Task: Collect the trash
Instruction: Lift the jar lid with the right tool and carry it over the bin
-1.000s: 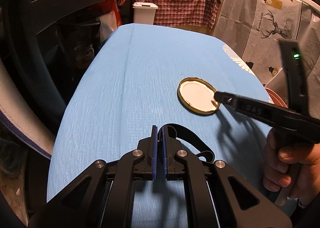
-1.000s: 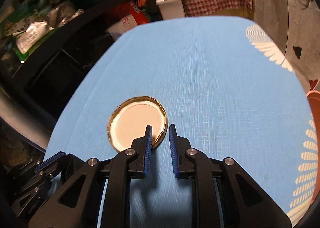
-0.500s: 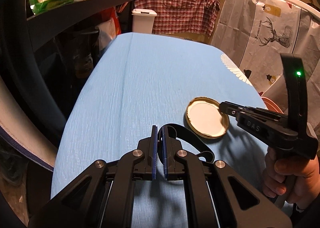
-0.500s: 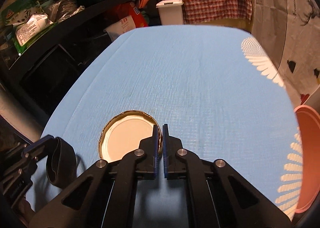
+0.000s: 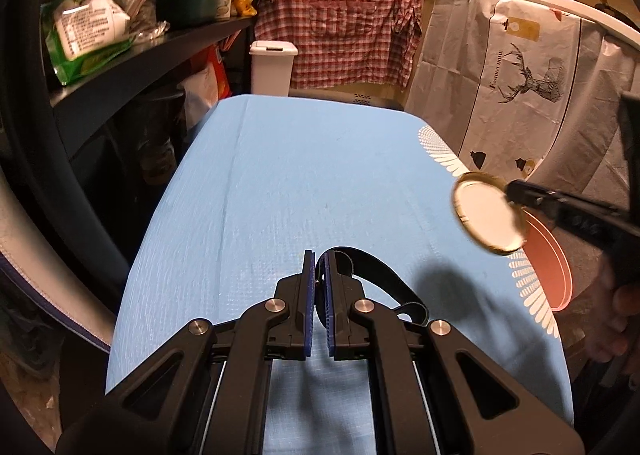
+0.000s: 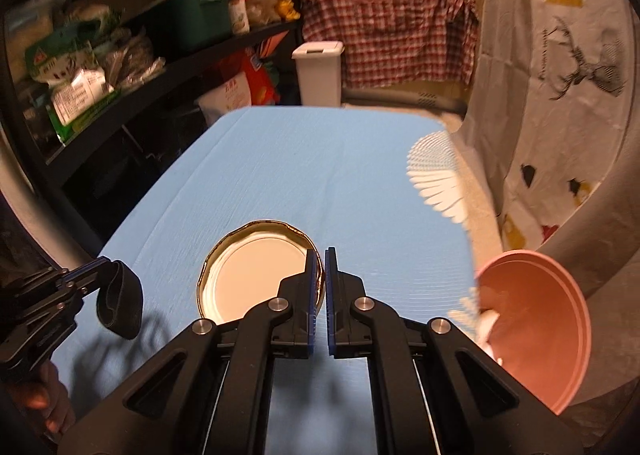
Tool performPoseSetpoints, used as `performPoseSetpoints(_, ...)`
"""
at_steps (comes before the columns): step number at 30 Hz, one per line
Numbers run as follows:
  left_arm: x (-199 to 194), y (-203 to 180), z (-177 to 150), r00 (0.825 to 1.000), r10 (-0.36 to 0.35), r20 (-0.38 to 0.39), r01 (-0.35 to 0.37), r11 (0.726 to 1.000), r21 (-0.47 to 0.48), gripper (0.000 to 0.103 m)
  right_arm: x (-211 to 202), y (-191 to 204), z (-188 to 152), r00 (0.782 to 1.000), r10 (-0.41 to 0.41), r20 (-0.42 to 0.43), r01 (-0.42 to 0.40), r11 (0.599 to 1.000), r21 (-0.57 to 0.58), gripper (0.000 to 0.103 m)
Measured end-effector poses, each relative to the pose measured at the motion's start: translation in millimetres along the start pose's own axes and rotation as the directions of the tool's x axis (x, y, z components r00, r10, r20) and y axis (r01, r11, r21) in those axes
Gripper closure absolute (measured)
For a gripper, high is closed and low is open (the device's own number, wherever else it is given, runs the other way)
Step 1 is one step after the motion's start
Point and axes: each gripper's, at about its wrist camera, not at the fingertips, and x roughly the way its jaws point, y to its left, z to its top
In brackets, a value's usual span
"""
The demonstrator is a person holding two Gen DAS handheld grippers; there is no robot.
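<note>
A round jar lid (image 6: pixel 256 269), gold rim and white inside, is pinched by its edge in my right gripper (image 6: pixel 319 255) and held above the blue table (image 6: pixel 340 183). In the left wrist view the lid (image 5: pixel 486 213) hangs in the air at the right, near the table's right edge, with the right gripper (image 5: pixel 510 191) behind it. My left gripper (image 5: pixel 317 255) is shut on a black strap loop (image 5: pixel 376 275) low over the table's near part. The strap (image 6: pixel 120 305) also shows at the left in the right wrist view.
A pink round bin (image 6: pixel 540 319) stands beside the table's right edge, also seen in the left wrist view (image 5: pixel 548 267). Dark shelves (image 5: pixel 120 55) with packets line the left. A white bin (image 5: pixel 272 67) and a plaid shirt (image 5: pixel 344 23) are beyond the far end.
My right gripper shut on the lid's rim, lifted it off the table and carried it right, toward the pink bin. My left gripper stayed shut on the strap.
</note>
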Motion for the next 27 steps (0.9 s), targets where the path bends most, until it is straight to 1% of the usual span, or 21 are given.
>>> performPoseSetpoints(12, -23.3, -16.6, 9.9, 0.999, -0.014, 0.046, 0.015, 1.000, -0.017, 0.098, -73.4, -42.7, -3.4, 0.997, 0.025, 0.075, -0.021, 0.998, -0.056, 0.099)
performPoseSetpoints(15, -26.1, -25.4, 13.0, 0.998, -0.020, 0.051, 0.022, 0.999, -0.027, 0.098, -87.5, -58.1, -4.9, 0.994, 0.011, 0.108, -0.005, 0.998, -0.055, 0.099)
performPoseSetpoints(20, -26.3, -54.8, 20.7, 0.997, -0.052, 0.063, 0.053, 0.999, -0.001, 0.098, -95.1, -95.2, -12.1, 0.992, -0.031, 0.121, 0.029, 0.999, 0.023, 0.099)
performPoseSetpoints(22, -24.2, -72.5, 24.2, 0.995, -0.080, 0.067, 0.079, 0.997, 0.018, 0.098, -97.9, -113.2, -15.9, 0.990, -0.057, 0.126, 0.049, 0.997, 0.062, 0.099)
performPoseSetpoints(25, -19.3, -94.6, 26.9, 0.992, -0.111, 0.064, 0.109, 0.993, 0.045, 0.098, -99.1, -134.4, -20.6, 0.989, -0.082, 0.119, 0.069, 0.991, 0.115, 0.099)
performPoseSetpoints(27, -14.1, -110.1, 28.6, 0.990, -0.132, 0.057, 0.128, 0.990, 0.064, 0.098, -98.8, -150.2, -24.7, 0.987, -0.116, 0.109, 0.100, 0.985, 0.141, 0.099)
